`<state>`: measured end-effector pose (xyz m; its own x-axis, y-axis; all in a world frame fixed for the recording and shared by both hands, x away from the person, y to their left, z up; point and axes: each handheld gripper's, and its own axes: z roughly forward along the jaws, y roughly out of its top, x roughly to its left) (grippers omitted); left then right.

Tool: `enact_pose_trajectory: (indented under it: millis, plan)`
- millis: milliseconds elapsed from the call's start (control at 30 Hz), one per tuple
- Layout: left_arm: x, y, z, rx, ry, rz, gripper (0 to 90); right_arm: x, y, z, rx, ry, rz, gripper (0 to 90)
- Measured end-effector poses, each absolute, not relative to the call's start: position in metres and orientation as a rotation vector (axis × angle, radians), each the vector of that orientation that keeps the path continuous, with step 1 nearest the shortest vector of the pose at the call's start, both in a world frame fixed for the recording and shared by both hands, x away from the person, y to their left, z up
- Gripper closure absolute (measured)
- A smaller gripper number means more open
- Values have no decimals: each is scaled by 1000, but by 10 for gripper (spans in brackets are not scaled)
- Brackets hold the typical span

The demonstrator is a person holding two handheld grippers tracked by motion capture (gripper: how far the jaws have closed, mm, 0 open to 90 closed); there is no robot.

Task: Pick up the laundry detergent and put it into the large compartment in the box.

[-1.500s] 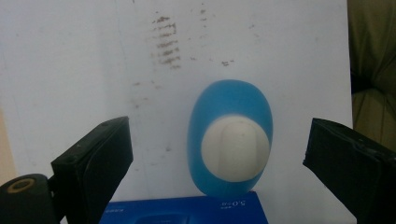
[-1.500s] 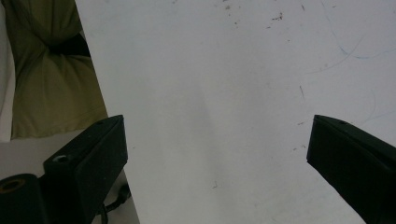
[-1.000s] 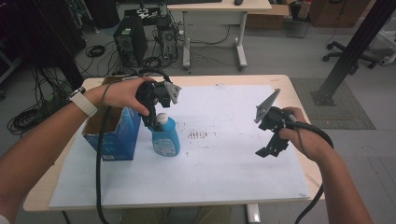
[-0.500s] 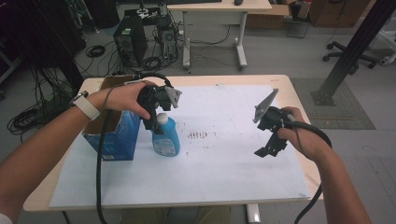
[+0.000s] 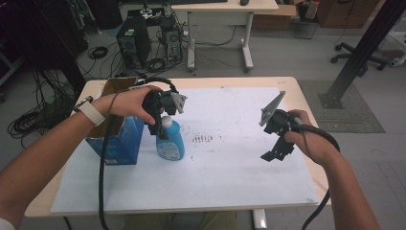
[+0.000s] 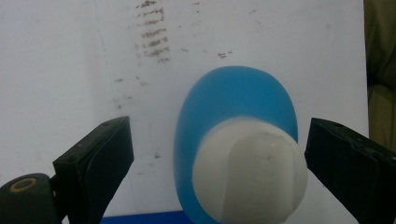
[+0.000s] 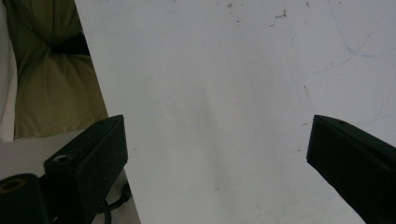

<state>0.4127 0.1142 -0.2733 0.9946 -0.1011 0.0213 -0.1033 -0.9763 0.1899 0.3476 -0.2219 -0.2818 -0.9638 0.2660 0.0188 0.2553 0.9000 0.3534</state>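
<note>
1. The left gripper [image 6: 219,149] has its two black fingers [image 6: 95,163] spread wide apart, one on each side of the white cap [image 6: 250,175] of a blue plastic bottle [image 6: 233,107]; clear gaps separate both fingers from the cap, so nothing is gripped.
2. In the high view the left gripper [image 5: 160,129] hangs directly above that blue bottle [image 5: 170,141], pointing down, held by the person's left hand [image 5: 129,101].
3. The bottle stands upright on the white sheet [image 5: 230,172] that covers the wooden worktop [image 5: 297,84], just beside a blue cardboard box [image 5: 117,141] with open brown flaps on the sheet's left edge.
4. A patch of dark smudged marks [image 5: 203,139] lies on the sheet near the bottle, on its right; the left gripper view shows the same marks [image 6: 152,32] beyond the bottle.
5. The right gripper [image 7: 217,158] also has its fingers [image 7: 91,163] held wide apart, with bare white sheet between them.
6. In the high view the right gripper [image 5: 275,151] is raised over the right part of the sheet, well apart from the bottle, in the person's right hand [image 5: 306,139], its grey three-cornered plate [image 5: 272,108] tilted upward.
7. Black cables trail from both grippers toward the near edge of the worktop.
</note>
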Motion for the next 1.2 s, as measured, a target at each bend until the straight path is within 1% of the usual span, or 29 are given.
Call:
enact_pose_trajectory:
  millis: [467,867,1067,1200]
  plan:
    - [413,114,-281,2952,-156,9,116,348,-221,-282,414,3035,560,55]
    - [414,114,-283,2951,-173,-8,206,347,-223,-282,421,3029,564,55]
    - [414,114,-284,2948,-191,-15,294,347,-224,-283,424,3031,566,55]
    - [414,114,-283,2944,-195,-35,331,346,-225,-283,427,3032,564,55]
